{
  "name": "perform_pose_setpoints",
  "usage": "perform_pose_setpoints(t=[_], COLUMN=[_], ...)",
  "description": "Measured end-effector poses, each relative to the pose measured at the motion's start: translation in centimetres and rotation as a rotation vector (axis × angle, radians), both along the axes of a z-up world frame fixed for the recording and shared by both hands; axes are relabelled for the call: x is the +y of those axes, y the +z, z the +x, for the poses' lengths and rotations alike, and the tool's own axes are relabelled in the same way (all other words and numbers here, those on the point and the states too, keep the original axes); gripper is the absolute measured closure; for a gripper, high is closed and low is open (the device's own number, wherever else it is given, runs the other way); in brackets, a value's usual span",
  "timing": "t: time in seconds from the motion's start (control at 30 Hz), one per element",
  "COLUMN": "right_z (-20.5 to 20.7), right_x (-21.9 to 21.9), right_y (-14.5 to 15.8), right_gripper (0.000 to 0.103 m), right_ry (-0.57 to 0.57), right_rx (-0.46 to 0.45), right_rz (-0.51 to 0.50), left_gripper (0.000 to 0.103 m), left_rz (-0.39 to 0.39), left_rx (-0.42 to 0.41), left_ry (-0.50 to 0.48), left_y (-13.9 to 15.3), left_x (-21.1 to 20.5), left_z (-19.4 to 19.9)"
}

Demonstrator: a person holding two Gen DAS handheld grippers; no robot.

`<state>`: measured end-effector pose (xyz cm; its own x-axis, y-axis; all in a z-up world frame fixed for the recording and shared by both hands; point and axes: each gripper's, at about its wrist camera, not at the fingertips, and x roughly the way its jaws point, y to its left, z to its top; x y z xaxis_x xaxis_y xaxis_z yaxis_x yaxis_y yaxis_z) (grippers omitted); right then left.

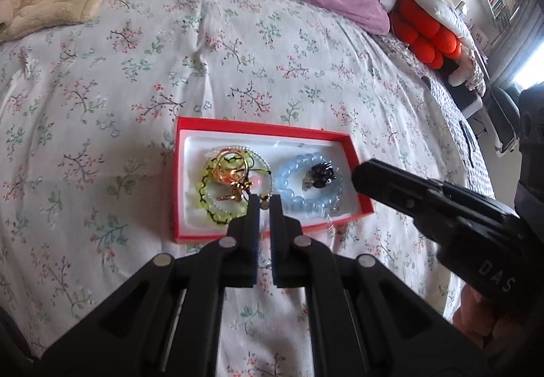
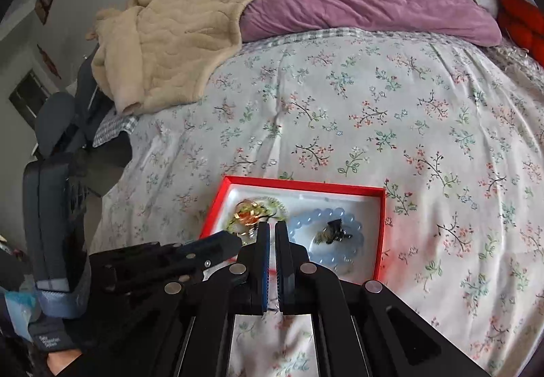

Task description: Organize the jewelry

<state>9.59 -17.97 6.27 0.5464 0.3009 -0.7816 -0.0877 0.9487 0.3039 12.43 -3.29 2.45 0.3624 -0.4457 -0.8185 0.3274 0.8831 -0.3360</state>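
Presently, both nearly closed tools, left tool [image 1: 264, 203] and right tool [image 2: 272, 229], gripping nothing visible, are hovering over the red box [image 1: 238, 126] gathering jewelry.

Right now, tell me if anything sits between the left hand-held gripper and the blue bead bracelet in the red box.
Nothing visible blocks it. The left hand-held gripper hangs over the red box, just left of the blue bead bracelet. The right hand-held gripper noses in from the bracelet's far side, not between them.
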Motion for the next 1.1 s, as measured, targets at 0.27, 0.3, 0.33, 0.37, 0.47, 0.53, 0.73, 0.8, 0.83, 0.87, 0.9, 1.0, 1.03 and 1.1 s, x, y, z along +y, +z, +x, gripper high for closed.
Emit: perform_pose_setpoints(t=[0.27, 0.3, 0.33, 0.37, 0.47, 0.53, 0.73, 0.8, 0.83, 0.87, 0.9, 1.0, 1.03, 1.1], right_z=[0.5, 0.1, -0.3, -0.7, -2.0, -2.5, -2.7, -2.5, -2.4, -2.4, -2.3, -2.3, -2.2, -2.0], right_x=[-1.3, -1.3, -1.1, -1.0, -0.6, -0.1, 1.7, 2.2, 2.4, 2.5, 2.6, 2.9, 2.9, 3.1], right_y=[-2.1, -2.1, -2.1, -2.2, -3.2, -4.4, -6.8, -7.2, -7.4, -7.6, -7.9, -8.5, -8.5, -8.7], right_gripper=[0.093, 0.089, 0.088, 0.088, 0.087, 0.087, 0.087, 0.087, 0.087, 0.087, 0.087, 0.085, 0.084, 0.083], right_ry=[0.002, 0.017, 0.035, 0.049, 0.088, 0.109, 0.129, 0.13, 0.129, 0.126, 0.123, 0.113, 0.112, 0.109], right_rx=[0.061, 0.066, 0.073, 0.08, 0.124, 0.177, 0.247, 0.259, 0.264, 0.27, 0.276, 0.285, 0.288, 0.291], right_rz=[-0.003, -0.008, -0.019, -0.034, -0.079, -0.096, -0.129, -0.137, -0.138, -0.141, -0.145, -0.156, -0.157, -0.161], left_gripper=[0.097, 0.097, 0.097, 0.097, 0.097, 0.097, 0.097, 0.097, 0.097, 0.097, 0.097, 0.097, 0.097, 0.097], left_rz=[0.017, 0.018, 0.022, 0.025, 0.035, 0.033, 0.033, 0.035, 0.034, 0.035, 0.037, 0.045, 0.047, 0.047], left_rx=[0.024, 0.018, 0.013, 0.011, 0.008, 0.013, 0.028, 0.031, 0.035, 0.038, 0.041, 0.047, 0.048, 0.049], left_ry=[-0.001, -0.009, -0.017, -0.024, -0.035, -0.033, -0.024, -0.024, -0.023, -0.023, -0.022, -0.022, -0.022, -0.022], left_y=[-1.0, -0.8, -0.6, -0.5, -0.2, -0.1, -0.1, -0.2, -0.3, -0.4, -0.5, -0.8, -0.9, -0.9], left_x=[0.0, 0.1, 0.2, 0.3, 0.7, 1.3, 2.3, 2.5, 2.7, 2.8, 2.9, 3.2, 3.2, 3.4], left_z=[0.6, 0.3, 0.0, -0.3, -1.4, -1.9, -2.5, -2.5, -2.6, -2.6, -2.6, -2.7, -2.7, -2.8])
